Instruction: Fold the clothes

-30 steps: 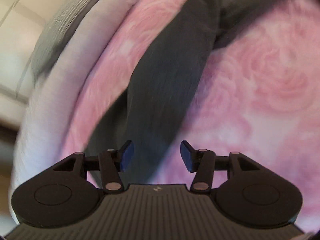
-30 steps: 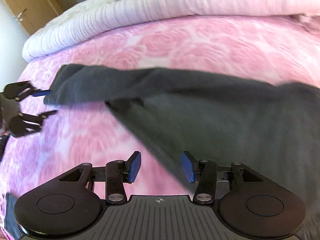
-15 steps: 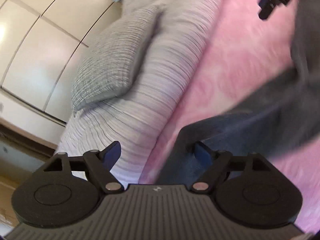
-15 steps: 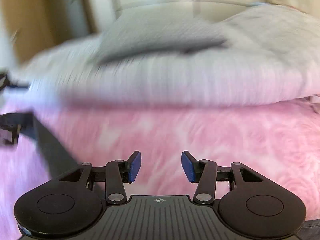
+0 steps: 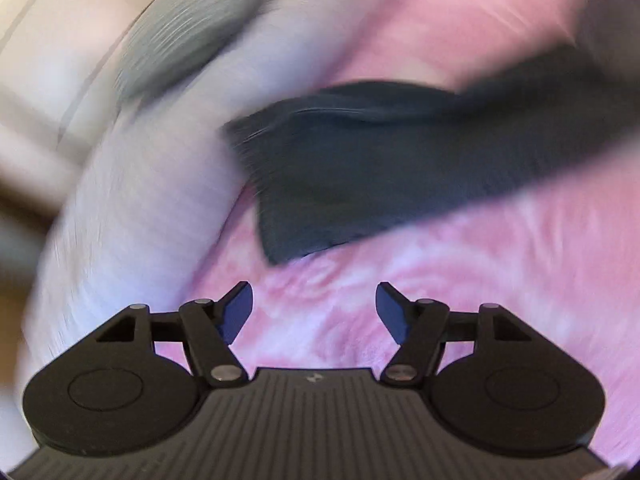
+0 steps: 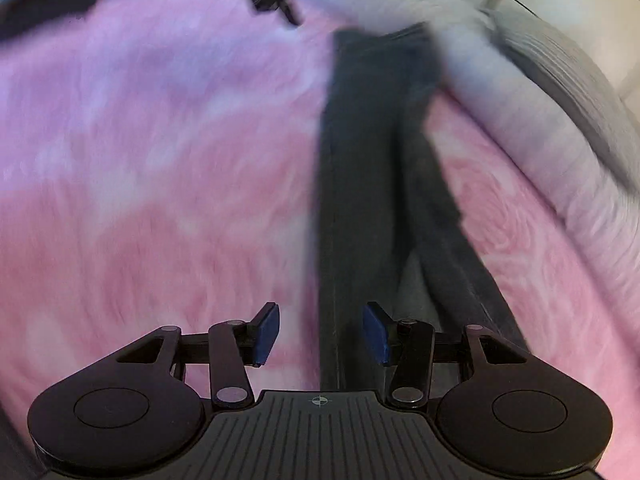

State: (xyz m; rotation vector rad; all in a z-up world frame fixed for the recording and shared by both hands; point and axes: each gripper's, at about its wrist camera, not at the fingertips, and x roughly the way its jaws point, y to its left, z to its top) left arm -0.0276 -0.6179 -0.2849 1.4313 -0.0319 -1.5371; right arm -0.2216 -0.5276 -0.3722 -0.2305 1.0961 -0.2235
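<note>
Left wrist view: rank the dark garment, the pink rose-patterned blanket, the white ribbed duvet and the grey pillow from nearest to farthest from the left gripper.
1. Pink rose-patterned blanket, directly beneath the open left gripper.
2. Dark garment, ahead at centre, lying on the blanket.
3. White ribbed duvet, to the left, its near part about level with the garment's end.
4. Grey pillow, upper left, atop the duvet.

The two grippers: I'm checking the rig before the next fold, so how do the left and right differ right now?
The left gripper has its jaws spread wider than the right gripper. Only pink bedspread shows between the left's jaws, with the dark garment ahead of them; the garment runs up between the right's jaws. Both are open and grip nothing.
</note>
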